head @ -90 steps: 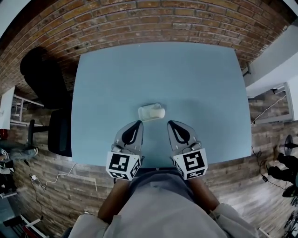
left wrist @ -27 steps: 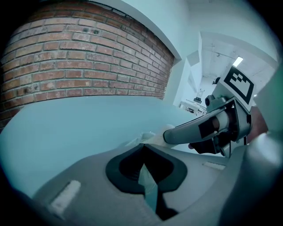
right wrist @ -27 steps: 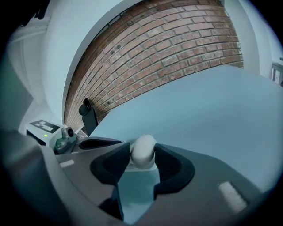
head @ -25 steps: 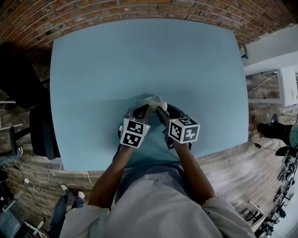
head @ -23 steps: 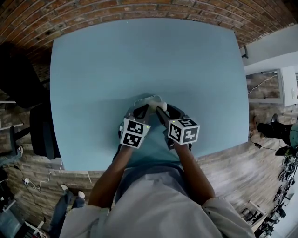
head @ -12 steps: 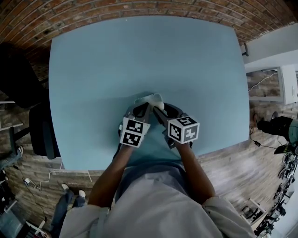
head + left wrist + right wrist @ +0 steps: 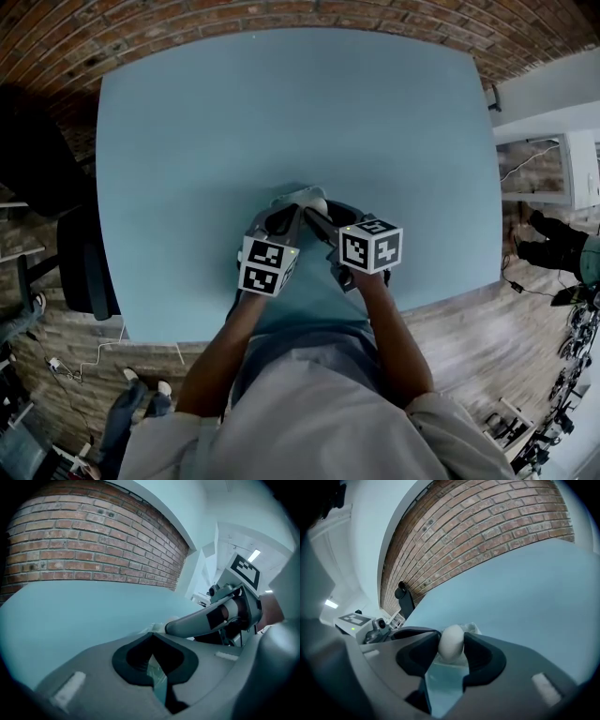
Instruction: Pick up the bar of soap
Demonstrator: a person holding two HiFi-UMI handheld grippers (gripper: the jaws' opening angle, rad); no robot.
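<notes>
Item: bar of soap [image 7: 451, 645], white, oval, in a clear wrapper [image 7: 445, 677], located near the front middle of the light blue table [image 7: 187, 141], between the tips of 2 hand-held grippers. Orientation: in the head view the long axis is seen running roughly left to right across the table, with the right end taken by the right gripper [image 7: 316, 215]. In the right gripper view, a rounded end is presented to the camera, standing taller than wide. Right gripper: jaws clamped on the soap, 1 black pad pressed to each flank. Left gripper [image 7: 151, 638]: jaw tips brought together at the soap's left end, with only a thin translucent sliver seen behind them. Whether that sliver is wrapper film cannot be told. Whether the soap is resting on the table or raised off it cannot be told. Shown by the head view only: both marker cubes, the forearms, a black chair [image 7: 89, 262] to the left. Shown by the gripper views only: pad contact, and the brick wall [image 7: 84, 541] beyond the far edge.
</notes>
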